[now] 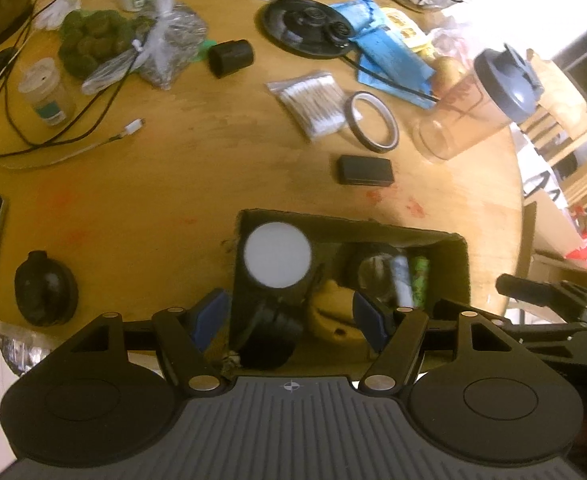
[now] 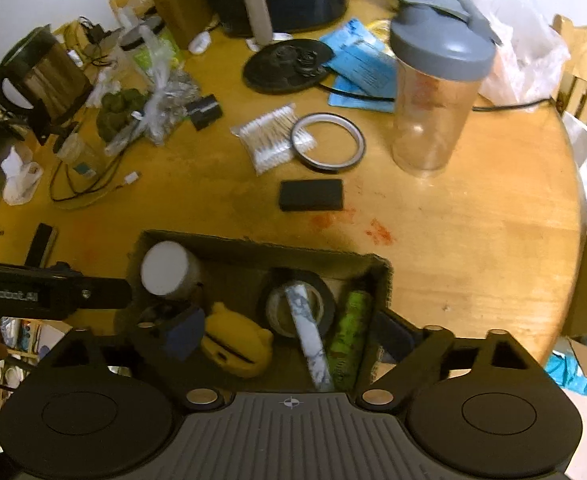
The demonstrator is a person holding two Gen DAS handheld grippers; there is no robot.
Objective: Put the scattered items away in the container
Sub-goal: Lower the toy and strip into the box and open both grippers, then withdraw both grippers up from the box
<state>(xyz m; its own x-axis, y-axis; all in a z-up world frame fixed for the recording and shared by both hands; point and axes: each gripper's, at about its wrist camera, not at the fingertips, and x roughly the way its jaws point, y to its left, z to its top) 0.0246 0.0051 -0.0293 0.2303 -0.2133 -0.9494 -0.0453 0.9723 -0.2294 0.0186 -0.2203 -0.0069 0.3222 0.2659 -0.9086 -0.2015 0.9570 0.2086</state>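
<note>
Already the cardboard box (image 1: 449, 240) holds a good share of the clutter: a white-lidded jar (image 1: 277, 255) stands at its left end, a yellow case (image 2: 237, 344) lies near the middle beside a roll of black tape (image 2: 299, 306), and a marbled tube (image 2: 309, 340) and a green patterned tube (image 2: 349, 336) lie along the right wall. It sits at the near edge of the round wooden worktop (image 2: 473, 240), probably so both tools can reach in from above without leaning over the mess.

Both tools hang over it. The left gripper (image 1: 289, 320) has its jaws spread wide and empty, straddling the box's left wall. The right gripper (image 2: 289, 336) is likewise spread and holds nothing; one finger is over the box's contents, the other just outside its right wall.

Further out, loose things remain on the worktop: a small black case (image 2: 311, 195) just beyond the box, then a bag of cotton swabs (image 2: 273, 138) touching a ring of tape (image 2: 327, 142), and a clear shaker bottle (image 2: 433, 92) with a grey lid. A black oval object (image 1: 45, 290) lies to the left of the box. My guess is the black case comes next, being nearest and flat enough to pinch by its long sides.
</note>
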